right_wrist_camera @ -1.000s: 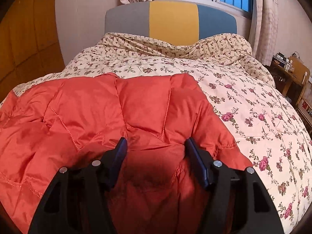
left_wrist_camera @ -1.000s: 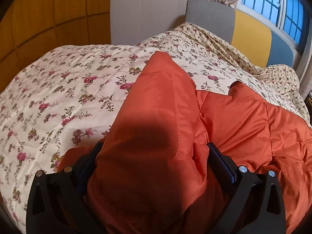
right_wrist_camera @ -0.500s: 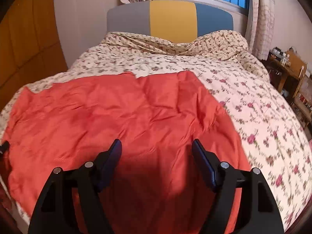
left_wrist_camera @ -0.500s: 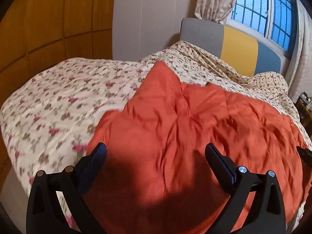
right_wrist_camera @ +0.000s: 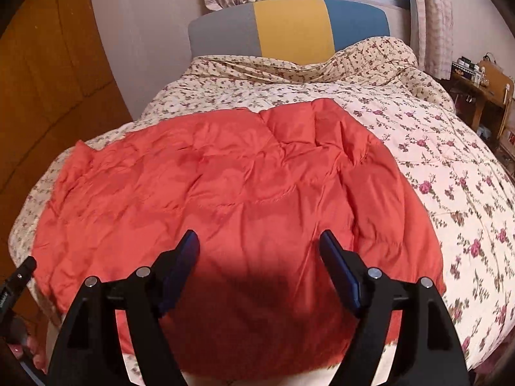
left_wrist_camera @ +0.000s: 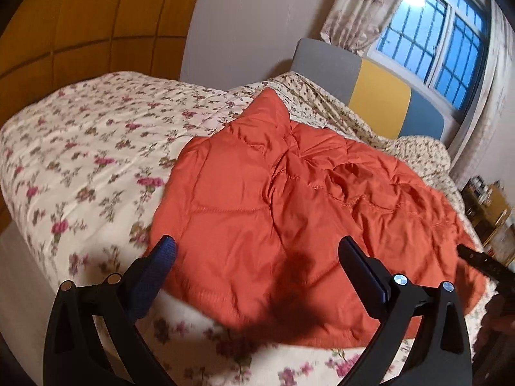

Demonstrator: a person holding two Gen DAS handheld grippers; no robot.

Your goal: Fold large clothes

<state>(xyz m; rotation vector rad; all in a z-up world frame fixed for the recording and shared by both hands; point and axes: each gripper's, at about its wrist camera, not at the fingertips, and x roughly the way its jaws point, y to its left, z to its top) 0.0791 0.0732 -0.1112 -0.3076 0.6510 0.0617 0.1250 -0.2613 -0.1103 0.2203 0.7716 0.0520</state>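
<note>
An orange quilted jacket (right_wrist_camera: pixel 244 206) lies spread out and rumpled on a bed covered by a cream quilt (right_wrist_camera: pixel 457 180) printed with small pink flowers. The jacket sits at the foot end of the bed, reaching the near edge and lying closer to the bed's left side than its right, with bare quilt showing beyond it toward the headboard (right_wrist_camera: pixel 289 27), which has grey, yellow and blue panels. In the right wrist view the right gripper (right_wrist_camera: pixel 259 244) hangs above the jacket's near part with its two blue-padded fingers spread wide apart and nothing between them; its shadow falls on the fabric below. In the left wrist view the left gripper (left_wrist_camera: pixel 257 251) is likewise wide open and holds nothing, poised over the jacket's (left_wrist_camera: pixel 289 199) near left corner, where the hem meets the quilt (left_wrist_camera: pixel 80 148). One pointed corner of the jacket stretches toward the headboard (left_wrist_camera: pixel 376 87). A window (left_wrist_camera: pixel 444 48) with a curtain (left_wrist_camera: pixel 360 3) sits above the headboard, wooden panelling (left_wrist_camera: pixel 80 22) lines the left wall, and a cluttered wooden bedside table (right_wrist_camera: pixel 482 93) stands at the bed's right.
</note>
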